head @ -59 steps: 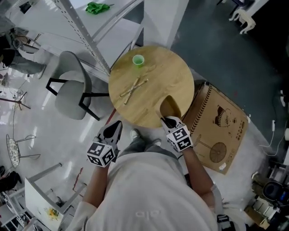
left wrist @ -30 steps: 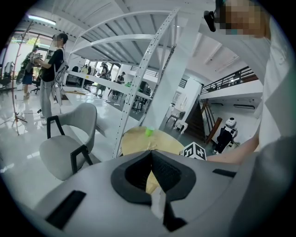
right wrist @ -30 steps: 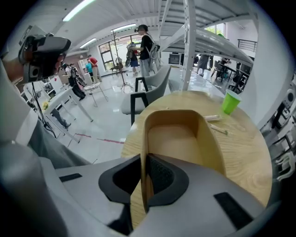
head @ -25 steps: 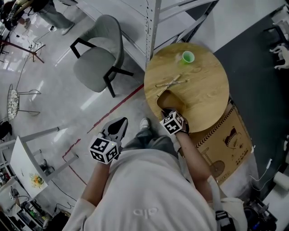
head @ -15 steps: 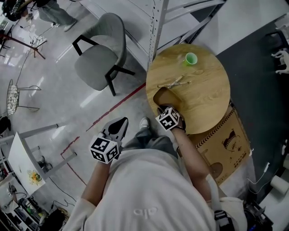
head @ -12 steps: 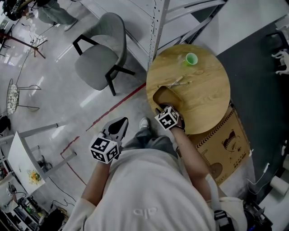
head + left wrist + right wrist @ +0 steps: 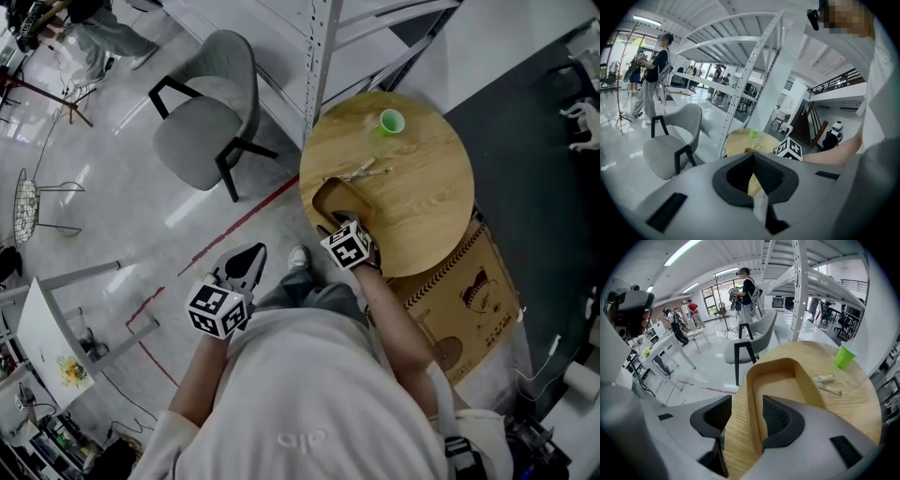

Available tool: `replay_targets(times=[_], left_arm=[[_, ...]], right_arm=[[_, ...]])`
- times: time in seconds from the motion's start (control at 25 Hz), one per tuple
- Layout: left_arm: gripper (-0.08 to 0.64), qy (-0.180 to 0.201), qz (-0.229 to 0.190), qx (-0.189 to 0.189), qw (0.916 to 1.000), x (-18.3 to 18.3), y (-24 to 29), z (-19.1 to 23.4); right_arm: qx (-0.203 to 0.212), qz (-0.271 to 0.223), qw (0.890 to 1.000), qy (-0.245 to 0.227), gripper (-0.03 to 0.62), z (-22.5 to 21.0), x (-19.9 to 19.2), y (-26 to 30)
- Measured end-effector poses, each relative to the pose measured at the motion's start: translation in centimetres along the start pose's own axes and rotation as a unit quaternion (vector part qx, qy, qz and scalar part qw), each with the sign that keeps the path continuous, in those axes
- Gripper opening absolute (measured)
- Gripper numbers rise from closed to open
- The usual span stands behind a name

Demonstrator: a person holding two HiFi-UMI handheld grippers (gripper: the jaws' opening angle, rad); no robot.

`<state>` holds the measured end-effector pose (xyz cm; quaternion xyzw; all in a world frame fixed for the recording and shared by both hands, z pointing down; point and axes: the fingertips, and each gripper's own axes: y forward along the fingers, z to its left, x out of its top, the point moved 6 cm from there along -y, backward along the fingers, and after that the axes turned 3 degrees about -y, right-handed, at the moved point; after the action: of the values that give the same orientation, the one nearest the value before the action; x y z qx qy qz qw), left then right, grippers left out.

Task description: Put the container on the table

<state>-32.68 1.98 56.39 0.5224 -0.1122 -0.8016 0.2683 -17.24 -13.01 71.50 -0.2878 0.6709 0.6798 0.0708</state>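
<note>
The container (image 7: 339,199), a shallow tan wooden tray, rests on the round wooden table (image 7: 422,187) at its near left edge. My right gripper (image 7: 336,223) stands over the tray's near end. Its jaws have just been opening and are now open. In the right gripper view the tray's (image 7: 778,385) near left wall runs between the pads of that gripper (image 7: 747,414), with a gap on the outer side. My left gripper (image 7: 246,258) hangs over the floor left of the table, shut and holding nothing; in its own view its jaws (image 7: 752,161) point toward the table (image 7: 738,140).
A green cup (image 7: 391,120) stands at the table's far side and two thin sticks (image 7: 356,172) lie just beyond the tray. A grey chair (image 7: 202,117) is to the left, a metal rack post (image 7: 319,47) behind the table, a cardboard box (image 7: 464,300) on the floor at right.
The right gripper's jaws have spread apart off the tray's wall and the hand has shifted slightly. The tray stays flat on the table. The left gripper has not moved.
</note>
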Motion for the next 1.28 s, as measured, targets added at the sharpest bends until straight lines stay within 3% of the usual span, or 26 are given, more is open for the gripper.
replay_targets(times=[0.16,0.44,0.56,0.92,1.28], left_arm=[[0.017,0.007,-0.001,-0.009,0.9999,0.2,0.4,-0.7],[0.017,0.03,0.001,-0.039,0.9988,1.3,1.9,-2.7],[0.017,0.041,0.003,-0.055,0.9976,1.8,2.9,-4.0],[0.017,0.084,0.005,-0.122,0.9889,4.0,6.4,-9.1],[0.017,0.118,0.007,-0.201,0.9724,5.4,9.6,-16.4]], right_arm=[[-0.009,-0.019,1.0,0.014,0.219,-0.2,-0.1,-1.6],[-0.055,-0.093,0.992,0.07,0.062,-1.6,-0.6,-6.5],[-0.069,-0.124,0.985,0.1,0.027,-2.3,-1.4,-9.3],[-0.127,-0.214,0.955,0.16,0.025,-3.0,-4.5,-18.4],[-0.192,-0.291,0.917,0.196,0.025,-2.2,-9.0,-28.1]])
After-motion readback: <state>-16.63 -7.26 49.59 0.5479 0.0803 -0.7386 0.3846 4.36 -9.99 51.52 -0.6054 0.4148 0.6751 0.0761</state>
